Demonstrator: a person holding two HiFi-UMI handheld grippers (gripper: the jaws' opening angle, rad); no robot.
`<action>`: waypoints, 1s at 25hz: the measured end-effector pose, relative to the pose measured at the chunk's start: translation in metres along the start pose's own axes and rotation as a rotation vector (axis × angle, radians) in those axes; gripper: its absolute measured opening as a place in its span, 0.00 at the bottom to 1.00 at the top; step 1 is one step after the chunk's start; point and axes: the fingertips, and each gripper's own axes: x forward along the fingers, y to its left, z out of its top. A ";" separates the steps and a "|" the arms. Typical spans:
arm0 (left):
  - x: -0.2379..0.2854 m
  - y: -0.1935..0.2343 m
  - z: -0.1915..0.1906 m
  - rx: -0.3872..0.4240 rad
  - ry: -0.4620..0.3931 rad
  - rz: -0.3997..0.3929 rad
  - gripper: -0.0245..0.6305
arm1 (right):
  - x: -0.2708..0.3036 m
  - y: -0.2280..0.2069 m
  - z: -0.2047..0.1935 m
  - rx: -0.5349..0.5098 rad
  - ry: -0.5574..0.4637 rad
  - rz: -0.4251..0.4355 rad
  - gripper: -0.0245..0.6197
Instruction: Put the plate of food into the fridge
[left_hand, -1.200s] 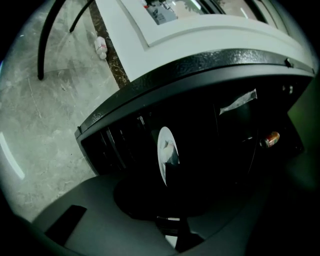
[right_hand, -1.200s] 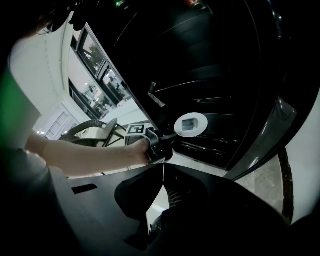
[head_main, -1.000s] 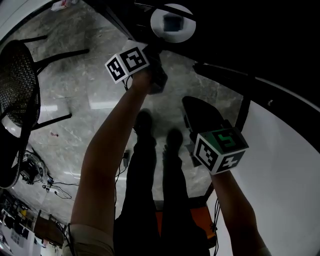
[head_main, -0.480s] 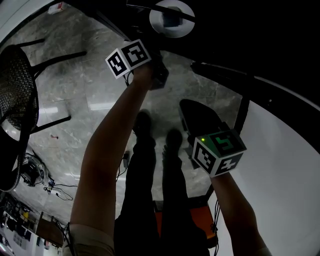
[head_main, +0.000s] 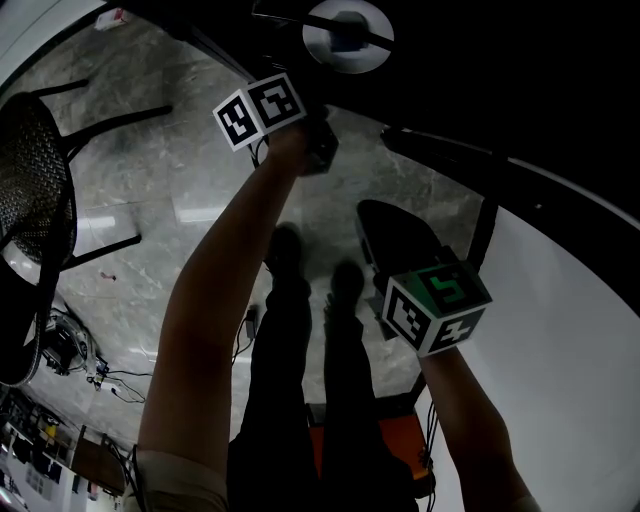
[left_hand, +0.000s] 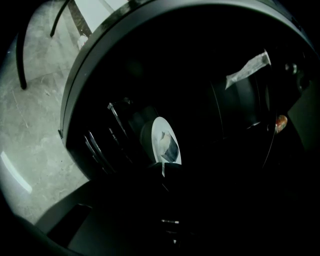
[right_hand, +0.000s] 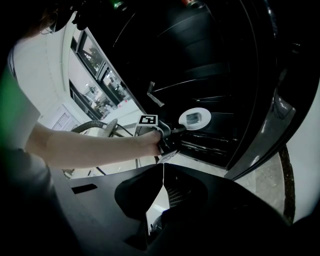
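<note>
The white plate (head_main: 348, 35) with a bluish-grey piece of food sits inside the dark fridge, and a thin rack bar crosses over it. My left gripper (head_main: 335, 72) reaches in from below it. Its jaws have just closed a little and are shut on the near rim of the plate (left_hand: 162, 140). In the left gripper view the tips of the left gripper (left_hand: 163, 169) meet the rim's edge. From the right gripper view the left gripper (right_hand: 182, 128) joins the plate (right_hand: 195, 118). My right gripper (right_hand: 163, 176) is shut and holds nothing; the right gripper (head_main: 375, 215) hangs lower, over the floor.
The open fridge has wire shelves (left_hand: 102, 145) beside the plate, and its dark door (right_hand: 280, 120) stands at the right. A black mesh chair (head_main: 30, 190) is at the left on the marble floor (head_main: 150, 200). Cables (head_main: 70, 345) lie at the lower left. The person's legs stand below the arms.
The left gripper and the plate have edged slightly farther into the fridge. The right gripper has stayed where it was.
</note>
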 end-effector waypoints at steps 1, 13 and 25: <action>0.001 0.000 0.001 0.004 0.002 0.000 0.07 | 0.000 0.000 -0.001 0.001 0.002 0.000 0.07; 0.011 -0.007 0.005 0.048 0.025 0.007 0.07 | -0.004 -0.003 -0.005 0.008 -0.002 0.005 0.07; 0.004 -0.011 0.006 0.032 0.026 -0.042 0.07 | -0.007 -0.002 -0.013 0.021 0.002 0.002 0.07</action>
